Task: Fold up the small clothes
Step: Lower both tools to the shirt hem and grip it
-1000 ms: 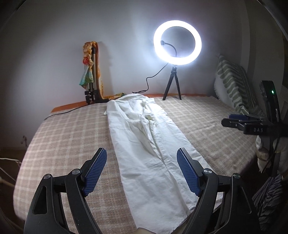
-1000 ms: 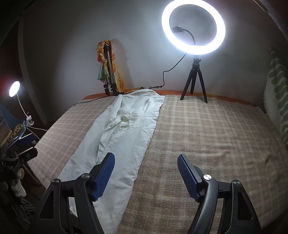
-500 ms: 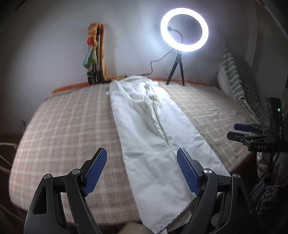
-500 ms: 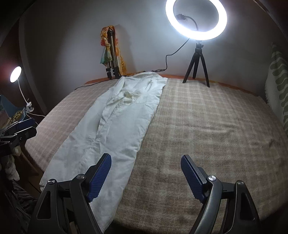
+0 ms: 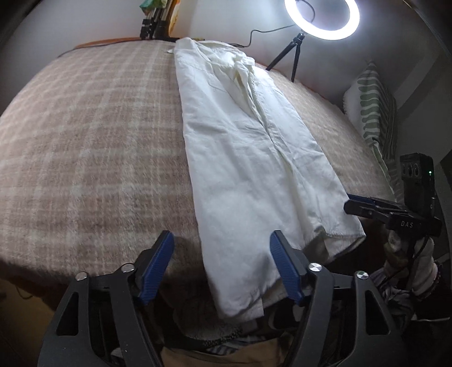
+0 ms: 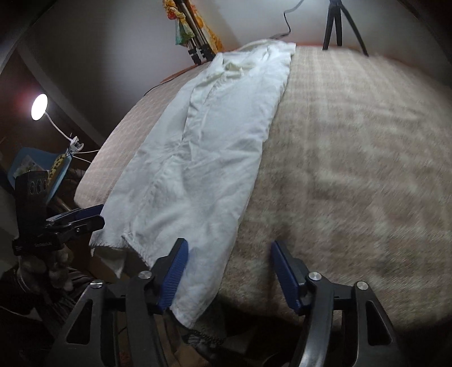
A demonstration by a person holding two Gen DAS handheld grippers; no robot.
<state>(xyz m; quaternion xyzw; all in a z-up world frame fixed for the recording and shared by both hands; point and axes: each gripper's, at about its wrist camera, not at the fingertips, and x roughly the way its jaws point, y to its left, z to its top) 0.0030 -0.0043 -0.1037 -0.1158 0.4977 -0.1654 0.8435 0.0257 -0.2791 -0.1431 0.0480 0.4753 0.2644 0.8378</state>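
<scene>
Trousers (image 5: 248, 158) flat on plaid blanket (image 5: 93, 146), left gripper (image 5: 221, 266) and right gripper (image 6: 228, 272) fingers apart, just narrowing, gripping nothing.

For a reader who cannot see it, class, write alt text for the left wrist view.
White trousers lie lengthwise on a checked blanket, hems hanging over the near edge. The left claw is open, its jaws just narrowed, astride one hem without pinching it; the right claw sits by the other hem. A ring light glows at the back.
</scene>
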